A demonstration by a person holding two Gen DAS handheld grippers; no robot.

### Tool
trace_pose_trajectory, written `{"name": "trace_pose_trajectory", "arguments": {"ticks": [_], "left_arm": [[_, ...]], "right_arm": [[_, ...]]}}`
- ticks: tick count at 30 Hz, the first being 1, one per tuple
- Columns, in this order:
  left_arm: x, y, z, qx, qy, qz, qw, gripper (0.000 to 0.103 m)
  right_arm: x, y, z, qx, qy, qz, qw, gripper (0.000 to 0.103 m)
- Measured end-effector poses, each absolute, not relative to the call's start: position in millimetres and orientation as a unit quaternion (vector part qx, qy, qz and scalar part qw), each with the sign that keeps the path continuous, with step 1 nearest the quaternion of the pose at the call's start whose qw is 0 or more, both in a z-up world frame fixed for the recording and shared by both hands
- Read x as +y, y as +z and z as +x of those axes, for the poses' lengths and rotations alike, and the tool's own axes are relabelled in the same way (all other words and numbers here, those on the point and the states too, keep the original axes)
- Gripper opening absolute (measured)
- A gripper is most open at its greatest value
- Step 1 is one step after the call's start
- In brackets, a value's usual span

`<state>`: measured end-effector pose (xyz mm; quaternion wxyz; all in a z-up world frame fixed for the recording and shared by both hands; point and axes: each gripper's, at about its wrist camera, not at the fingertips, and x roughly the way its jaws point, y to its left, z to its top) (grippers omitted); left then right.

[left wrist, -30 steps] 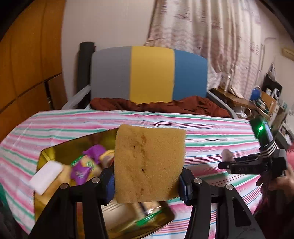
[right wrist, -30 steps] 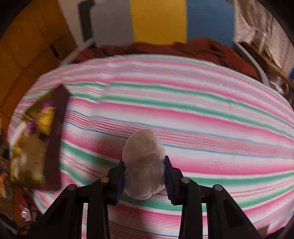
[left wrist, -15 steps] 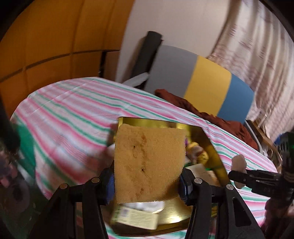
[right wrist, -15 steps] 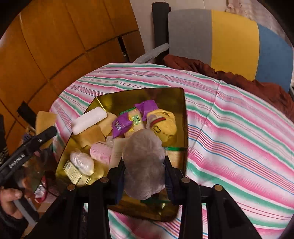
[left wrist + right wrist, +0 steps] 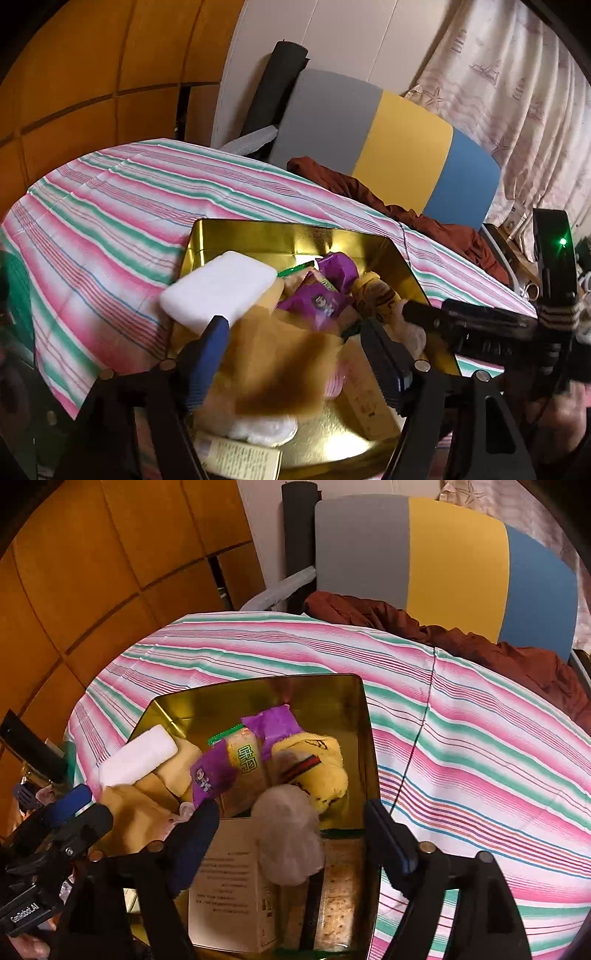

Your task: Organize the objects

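A gold tin (image 5: 258,225) (image 5: 258,681) full of small goods sits on the striped tablecloth. Over its near end, my left gripper (image 5: 293,325) has its jaws opening. A tan sponge (image 5: 280,369) (image 5: 129,819) lies blurred and tilted between them, free of both pads. My right gripper (image 5: 290,808) (image 5: 417,314) hangs over the tin beside it, its jaws opening too. A pale crumpled lump (image 5: 288,834) sits between its fingers, clear of the pads, just above a white carton (image 5: 229,886). The left gripper (image 5: 81,812) shows at the lower left of the right wrist view.
In the tin lie a white bar (image 5: 221,288), a purple snack packet (image 5: 214,775), a yellow soft pouch (image 5: 314,764) and a cracker pack (image 5: 338,886). A chair with grey, yellow and blue panels (image 5: 402,147) and a brown cloth (image 5: 369,195) stand behind the table. Wooden panels rise at left.
Both grippers, which were shut on the sponge and the pale lump, have spread their jaws over the tin. Both things have slipped down out of the pads.
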<state>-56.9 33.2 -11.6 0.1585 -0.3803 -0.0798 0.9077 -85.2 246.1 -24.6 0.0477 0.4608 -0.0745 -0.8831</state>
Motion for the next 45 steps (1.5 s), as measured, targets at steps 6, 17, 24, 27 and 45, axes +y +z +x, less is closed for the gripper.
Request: {"name": "trace_pose_trajectory", "arguments": {"ticks": [6, 17, 24, 27, 45], "left_arm": [[35.5, -16.4, -62.1, -0.067, 0.91, -0.388, 0.132, 0.098], [28.3, 4.7, -36.4, -0.024, 0.934, -0.352, 0.061, 0.103], [31.3, 18.7, -14.8, -0.009, 0.944, -0.327, 0.027, 0.103], [30.9, 19.3, -9.0, -0.012, 0.943, -0.332, 0.009, 0.103], [41.1, 14.4, 20.2, -0.007, 0.942, -0.334, 0.024, 0.103]], "right_arm": [[243.6, -29.7, -76.4, -0.067, -0.883, 0.462, 0.042, 0.082], [238.2, -9.7, -36.1, -0.058, -0.907, 0.418, 0.008, 0.082], [238.0, -8.0, -9.6, -0.059, -0.912, 0.406, -0.009, 0.083], [240.3, -10.2, 1.0, -0.066, -0.912, 0.405, -0.012, 0.083], [229.7, 0.6, 26.5, -0.035, -0.929, 0.367, -0.044, 0.083]]}}
